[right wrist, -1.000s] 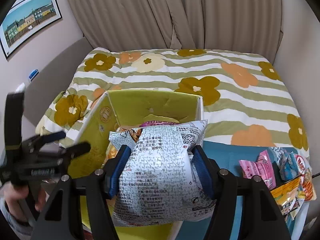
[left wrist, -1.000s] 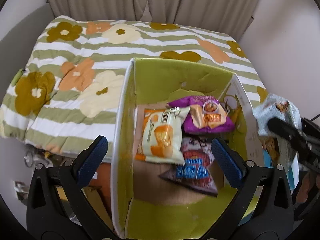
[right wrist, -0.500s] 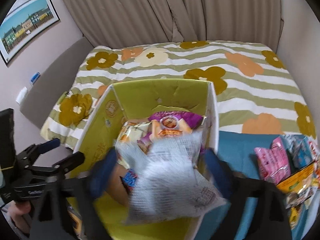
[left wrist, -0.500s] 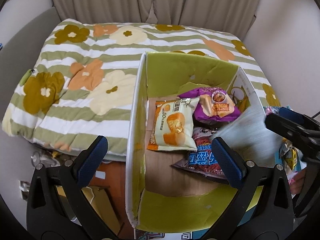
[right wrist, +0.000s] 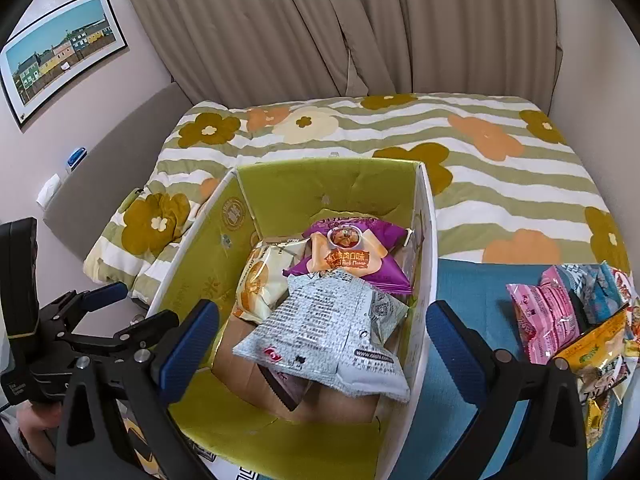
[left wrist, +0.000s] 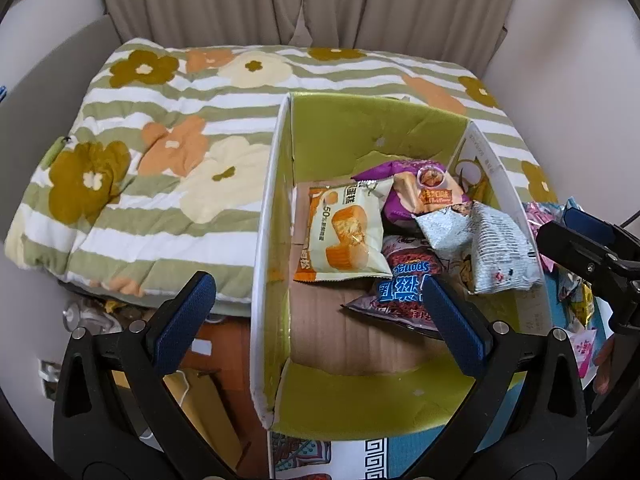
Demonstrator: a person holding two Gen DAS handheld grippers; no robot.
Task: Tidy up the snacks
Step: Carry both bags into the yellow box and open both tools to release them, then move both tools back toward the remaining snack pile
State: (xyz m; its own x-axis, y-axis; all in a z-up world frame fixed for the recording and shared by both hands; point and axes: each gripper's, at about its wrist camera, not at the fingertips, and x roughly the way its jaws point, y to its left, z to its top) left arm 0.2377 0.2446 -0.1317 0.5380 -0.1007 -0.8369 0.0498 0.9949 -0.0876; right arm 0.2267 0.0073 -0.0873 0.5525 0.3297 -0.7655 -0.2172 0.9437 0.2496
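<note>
**Silver bag lying in the box, both grippers spread and empty**

The right gripper is hovering over the green-lined cardboard box with its blue pads spread wide and nothing pressing against them. Just below and between those pads, the silver snack bag is lying inside the box, printed back upward, leaning toward the box's right wall. It is overlapping a dark packet with blue lettering on the box floor. Beyond it in the box, a purple-and-orange bag is resting at the far end, and a cream cake packet is lying beside it toward the left wall.

The left gripper is hanging over the box's left wall, its jaws likewise spread and holding nothing.

Outside the box to its right, a heap of loose snacks is waiting on a blue surface. Behind the box, a flowered striped quilt is covering a bed.
</note>
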